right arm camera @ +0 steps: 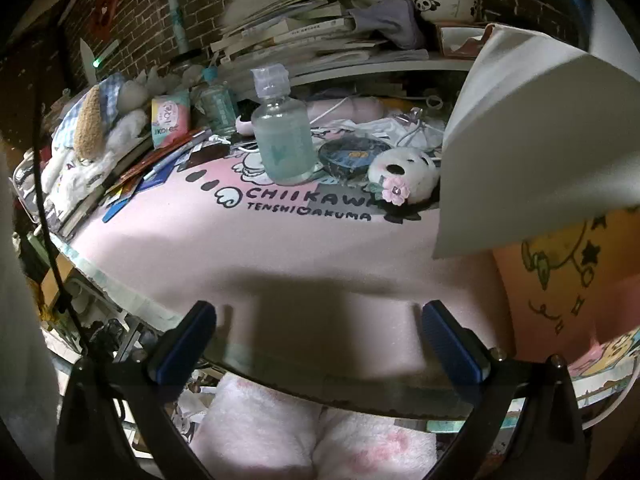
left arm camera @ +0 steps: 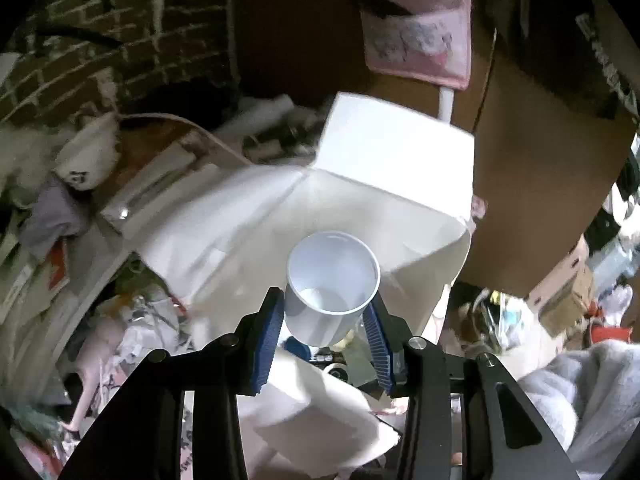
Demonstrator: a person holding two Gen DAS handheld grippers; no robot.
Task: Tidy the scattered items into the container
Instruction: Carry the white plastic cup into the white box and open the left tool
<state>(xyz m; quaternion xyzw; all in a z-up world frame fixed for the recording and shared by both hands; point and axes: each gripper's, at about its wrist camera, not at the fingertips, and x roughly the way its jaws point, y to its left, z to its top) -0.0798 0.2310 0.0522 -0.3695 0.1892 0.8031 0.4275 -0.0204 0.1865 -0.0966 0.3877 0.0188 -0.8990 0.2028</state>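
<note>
Left gripper (left arm camera: 330, 316) clamps white cup (left arm camera: 332, 276) before white box (left arm camera: 372, 208). Right gripper (right arm camera: 318, 338) apart, empty. Bottle (right arm camera: 284, 136), panda plush (right arm camera: 404, 178) unsorted on desk.

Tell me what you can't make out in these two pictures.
- Left wrist view: the cup's base, hidden by the left tool gripping it.
- Left wrist view: the white box, blurred; its inside cannot be seen.
- Right wrist view: the white box cut off by the right edge, hiding the desk behind.
- Right wrist view: book spines, print too small to read.
</note>
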